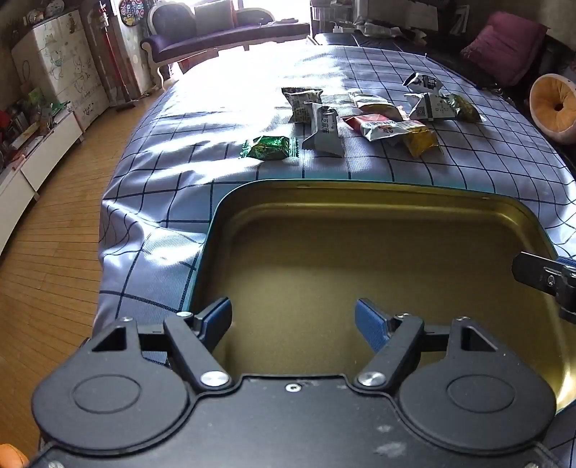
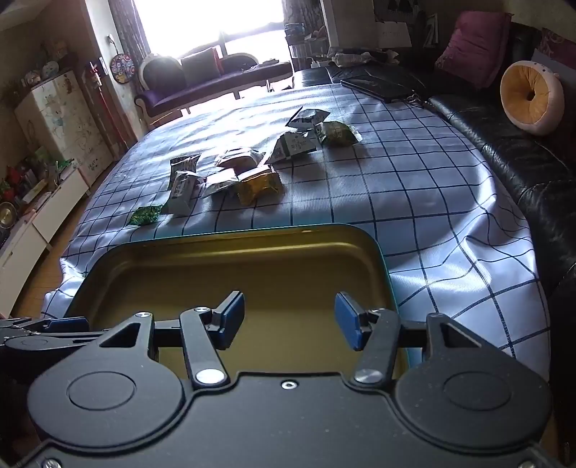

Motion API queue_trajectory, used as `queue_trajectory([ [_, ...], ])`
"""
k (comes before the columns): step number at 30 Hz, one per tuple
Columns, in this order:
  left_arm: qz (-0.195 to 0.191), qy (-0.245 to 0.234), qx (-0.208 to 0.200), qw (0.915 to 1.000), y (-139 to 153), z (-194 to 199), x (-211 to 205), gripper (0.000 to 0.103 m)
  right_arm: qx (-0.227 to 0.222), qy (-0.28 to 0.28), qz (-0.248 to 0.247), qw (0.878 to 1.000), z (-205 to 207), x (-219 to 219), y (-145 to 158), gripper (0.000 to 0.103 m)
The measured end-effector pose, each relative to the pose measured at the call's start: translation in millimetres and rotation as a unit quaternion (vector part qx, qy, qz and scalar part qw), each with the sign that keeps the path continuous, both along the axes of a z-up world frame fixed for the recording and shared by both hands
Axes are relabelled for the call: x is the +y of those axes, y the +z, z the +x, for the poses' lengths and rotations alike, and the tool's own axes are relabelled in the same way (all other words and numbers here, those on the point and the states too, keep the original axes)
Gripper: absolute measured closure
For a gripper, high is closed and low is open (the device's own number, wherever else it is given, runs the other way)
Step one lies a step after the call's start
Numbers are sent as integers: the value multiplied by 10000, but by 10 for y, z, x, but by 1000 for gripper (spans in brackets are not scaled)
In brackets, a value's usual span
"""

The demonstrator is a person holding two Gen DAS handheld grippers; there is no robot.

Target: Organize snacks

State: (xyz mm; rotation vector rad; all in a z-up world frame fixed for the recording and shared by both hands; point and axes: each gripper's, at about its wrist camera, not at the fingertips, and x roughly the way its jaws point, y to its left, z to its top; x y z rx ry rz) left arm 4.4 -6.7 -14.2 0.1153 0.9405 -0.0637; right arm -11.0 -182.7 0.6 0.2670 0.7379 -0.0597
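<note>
Left wrist view: the left gripper (image 1: 293, 320) hangs released and empty over the bare gold tin (image 1: 360, 201); the green foil packet (image 1: 268, 147) lies nearest, so reach there first. Right wrist view: the right gripper (image 2: 289, 316), likewise released, should approach the yellow packet (image 2: 259, 185) low, pinching its crimped edge.

1. Daylight floods in from the window (image 2: 216, 25) at the back, blown out to white.
2. Glare washes the far cloth (image 1: 230, 93); near folds lie shadowed.
3. Fisheye bends the edges; the room's sides are dim.
</note>
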Motion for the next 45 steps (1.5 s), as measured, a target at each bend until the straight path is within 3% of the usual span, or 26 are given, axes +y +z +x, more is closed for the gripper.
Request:
queue_trajectory([
  [4, -20, 1, 205, 9998, -55, 34, -4, 24, 27, 32, -31, 10000, 3, 12, -10, 42],
  [27, 24, -136, 135, 9998, -88, -21, -38, 26, 135, 146, -163, 9997, 21, 40, -75, 42],
  [45, -25, -121, -160, 9998, -30, -96, -42, 30, 457, 270, -405, 9978, 62, 102, -126, 45],
])
